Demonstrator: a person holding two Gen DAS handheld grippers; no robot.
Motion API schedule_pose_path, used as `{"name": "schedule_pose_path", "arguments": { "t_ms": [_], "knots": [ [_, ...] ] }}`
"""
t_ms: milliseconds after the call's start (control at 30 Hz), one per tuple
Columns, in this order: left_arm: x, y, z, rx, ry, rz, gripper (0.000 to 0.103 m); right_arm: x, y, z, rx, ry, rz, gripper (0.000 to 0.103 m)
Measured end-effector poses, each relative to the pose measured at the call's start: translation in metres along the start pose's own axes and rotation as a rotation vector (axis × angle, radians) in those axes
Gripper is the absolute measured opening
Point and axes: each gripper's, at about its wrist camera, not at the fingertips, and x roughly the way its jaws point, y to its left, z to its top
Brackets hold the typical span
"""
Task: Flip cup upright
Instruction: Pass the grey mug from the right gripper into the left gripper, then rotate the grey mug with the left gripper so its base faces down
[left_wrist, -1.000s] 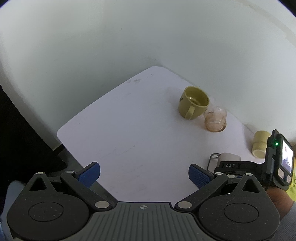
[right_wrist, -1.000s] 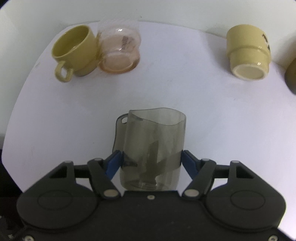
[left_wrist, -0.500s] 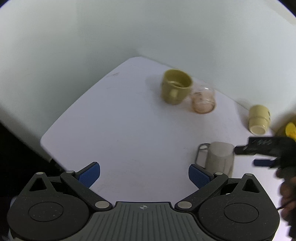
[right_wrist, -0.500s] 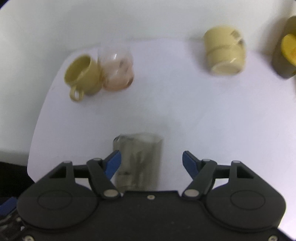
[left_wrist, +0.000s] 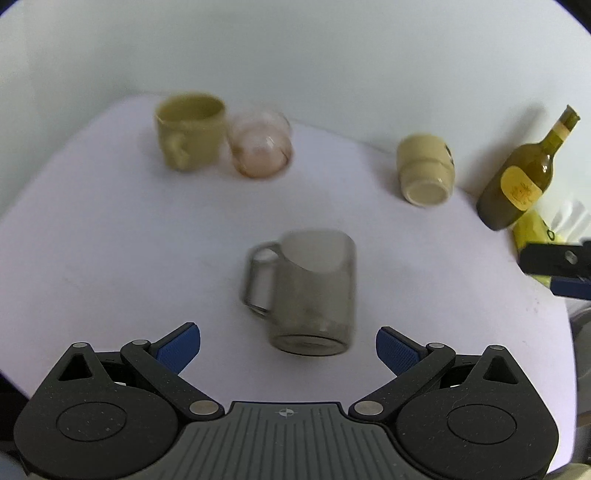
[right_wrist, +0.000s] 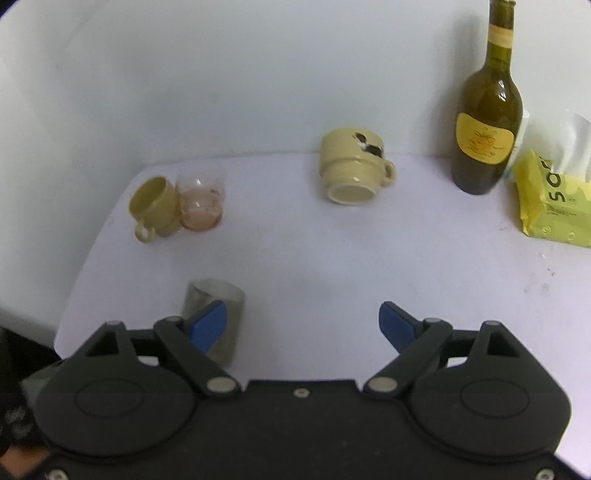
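Four cups (left_wrist: 312, 291), one bottle (right_wrist: 485, 122), one packet (right_wrist: 550, 206)

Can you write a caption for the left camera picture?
Open left gripper faces an upright smoky-grey see-through mug on the white table.

Likely home setting: white table (right_wrist: 332, 266) against plain wall, mugs (right_wrist: 352, 168), wine bottle (right_wrist: 487, 122), tissue pack (right_wrist: 554, 206).

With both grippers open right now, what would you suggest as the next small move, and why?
Probably move the right gripper toward the beige cup by the wine bottle. That cup appears inverted, its flat base showing on top. The grey mug, yellow mug and pink glass appear upright, and the left gripper hangs open behind the grey mug.
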Motion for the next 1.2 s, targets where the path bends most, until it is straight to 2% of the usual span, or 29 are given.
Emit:
{"name": "schedule_pose_path", "arguments": {
  "t_ms": [100,267,567,600,633,667,933,1200],
  "knots": [
    [0.015,-0.008,-0.002,0.006,0.013,-0.002,0.097,-0.002,-0.014,-0.002,-0.054,-0.040,-0.034,0.086],
    [0.032,-0.010,-0.008,-0.039,0.027,0.043,0.081,-0.001,-0.031,-0.003,-0.038,-0.019,-0.023,0.084],
    [0.029,-0.013,-0.015,-0.056,0.015,0.067,0.078,0.004,-0.036,0.000,-0.062,-0.007,0.015,0.084],
    [0.027,-0.013,-0.015,-0.050,0.009,0.061,0.075,0.004,-0.034,-0.001,-0.066,-0.004,0.021,0.084],
    [0.026,-0.013,-0.015,-0.044,0.006,0.058,0.065,0.003,-0.032,-0.001,-0.070,-0.002,0.027,0.084],
    [0.024,-0.015,-0.014,-0.024,-0.001,0.066,0.061,0.003,-0.030,-0.002,-0.075,0.000,0.033,0.084],
    [0.001,-0.023,-0.008,0.052,-0.061,0.076,0.060,-0.002,-0.024,-0.007,-0.058,0.001,0.056,0.083],
    [-0.010,-0.038,0.016,0.145,-0.134,0.098,0.059,-0.002,-0.023,-0.005,-0.064,-0.003,0.062,0.083]
  ]
}}
